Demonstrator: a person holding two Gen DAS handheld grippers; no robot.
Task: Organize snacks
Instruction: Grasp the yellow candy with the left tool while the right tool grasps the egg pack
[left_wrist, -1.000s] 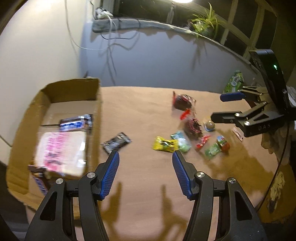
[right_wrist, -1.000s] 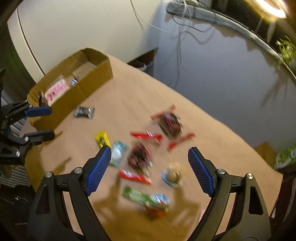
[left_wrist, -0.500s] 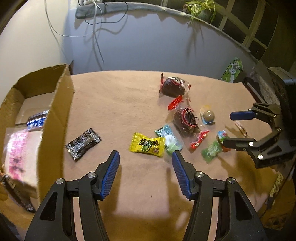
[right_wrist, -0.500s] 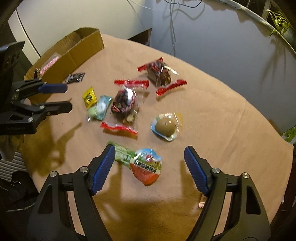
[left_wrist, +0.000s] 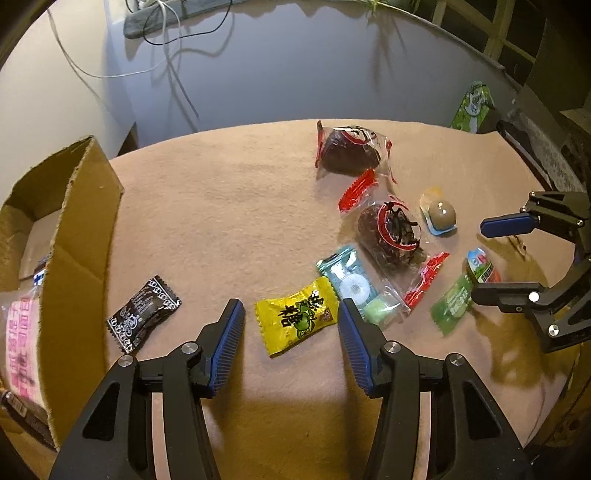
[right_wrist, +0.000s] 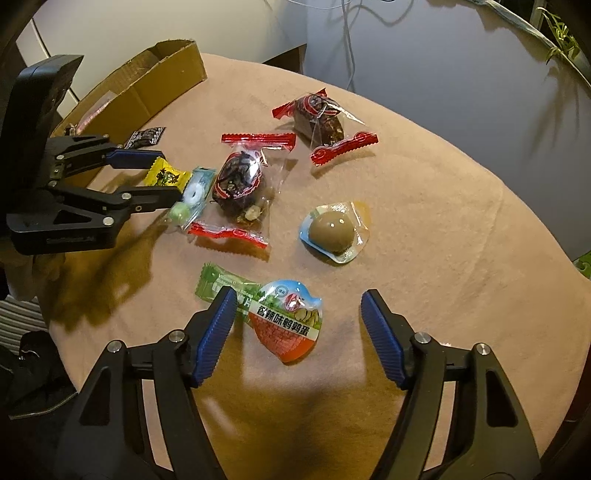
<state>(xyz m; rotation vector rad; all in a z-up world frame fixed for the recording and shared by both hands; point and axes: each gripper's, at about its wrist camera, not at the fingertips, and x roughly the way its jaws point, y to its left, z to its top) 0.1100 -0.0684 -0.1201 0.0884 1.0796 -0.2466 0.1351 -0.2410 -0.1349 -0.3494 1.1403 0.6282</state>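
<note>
Snacks lie on a tan cloth-covered table (left_wrist: 229, 206). My left gripper (left_wrist: 291, 325) is open, its jaws on either side of a yellow candy packet (left_wrist: 297, 319). A black packet (left_wrist: 142, 314) lies to its left, a cardboard box (left_wrist: 77, 236) with snacks beyond that. My right gripper (right_wrist: 297, 321) is open around a red-and-blue egg pack (right_wrist: 288, 325), next to a green wrapper (right_wrist: 225, 286). Two dark date packs (right_wrist: 243, 181) (right_wrist: 319, 120), a teal candy pack (right_wrist: 194, 194) and a brown egg pack (right_wrist: 332, 230) lie between.
A green package (left_wrist: 474, 107) stands off the table's far right edge. Cables hang on the wall behind. The table edge curves close on the right in the right wrist view. The left gripper (right_wrist: 162, 177) shows in the right wrist view over the yellow candy.
Both grippers have moved forward and down toward the snacks. The left one has swung right from the box to the yellow candy; the right one has closed in on the egg pack.
</note>
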